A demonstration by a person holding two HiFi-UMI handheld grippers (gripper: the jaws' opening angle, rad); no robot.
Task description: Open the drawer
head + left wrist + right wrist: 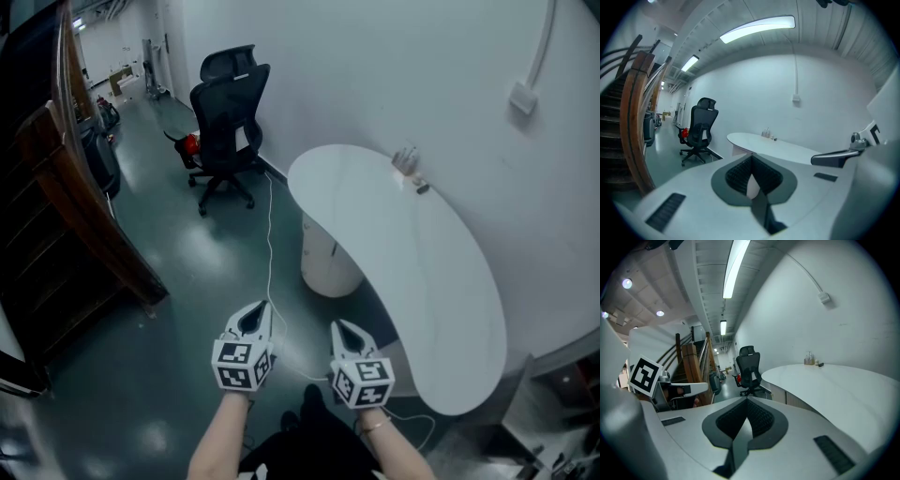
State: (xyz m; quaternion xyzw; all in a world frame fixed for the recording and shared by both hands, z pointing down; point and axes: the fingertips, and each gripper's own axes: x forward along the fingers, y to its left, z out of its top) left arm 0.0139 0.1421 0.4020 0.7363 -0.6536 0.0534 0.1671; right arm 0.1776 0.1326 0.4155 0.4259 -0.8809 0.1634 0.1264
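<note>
No drawer shows in any view. My left gripper (pixel 257 307) and right gripper (pixel 340 326) are held side by side over the dark green floor, both pointing forward and a little down. Each has its jaws pressed together at the tip with nothing between them; this shows in the left gripper view (pixel 752 157) and in the right gripper view (pixel 747 401). A white curved table (pixel 412 272) lies ahead and to the right, on a white round pedestal (pixel 328 261). The left gripper's marker cube (pixel 644 376) appears at the left of the right gripper view.
A black office chair (pixel 226 122) stands by the wall beyond the table. A wooden staircase (pixel 80 220) fills the left side. A white cable (pixel 270 248) runs along the floor toward the grippers. Small items (pixel 409 165) sit at the table's far edge by the wall.
</note>
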